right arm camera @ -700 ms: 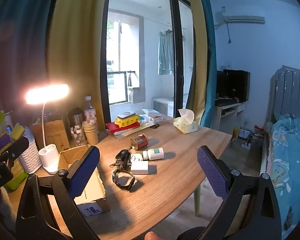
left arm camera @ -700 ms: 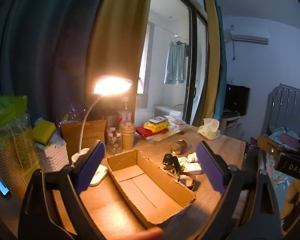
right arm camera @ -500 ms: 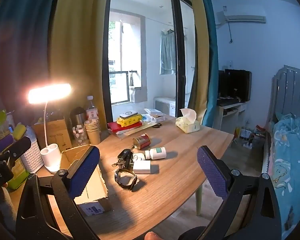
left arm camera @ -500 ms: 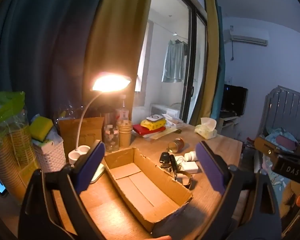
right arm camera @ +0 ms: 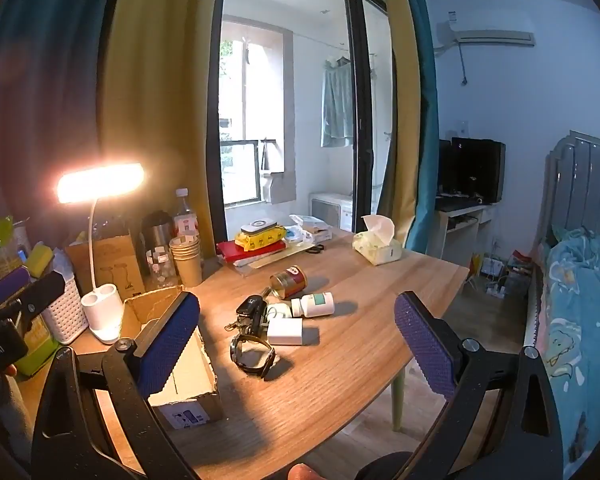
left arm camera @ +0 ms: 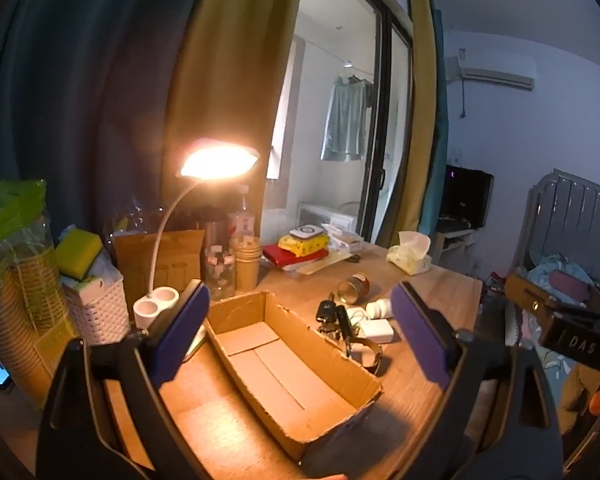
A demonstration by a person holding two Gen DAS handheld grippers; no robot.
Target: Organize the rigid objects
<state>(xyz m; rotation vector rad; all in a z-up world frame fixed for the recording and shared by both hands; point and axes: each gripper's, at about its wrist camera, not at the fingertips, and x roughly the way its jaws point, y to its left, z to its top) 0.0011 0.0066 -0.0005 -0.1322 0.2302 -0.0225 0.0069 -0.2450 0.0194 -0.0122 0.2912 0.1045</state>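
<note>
Hovering released, both the left gripper (left arm camera: 300,338) and right gripper (right arm camera: 296,346) hold nothing; the watch (right arm camera: 253,354) looks stiff and slippery, best pinched across its strap.

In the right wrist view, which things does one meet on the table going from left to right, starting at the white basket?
White basket → lamp base → cardboard box → wristwatch → white bottle → tissue pack.

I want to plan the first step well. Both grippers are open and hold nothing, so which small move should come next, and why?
Probably bring the right gripper forward and down over the wristwatch. It is the nearest piece of the small pile beside the cardboard box, which looks empty, and nothing covers it. The left gripper faces the box and could steady it.
</note>
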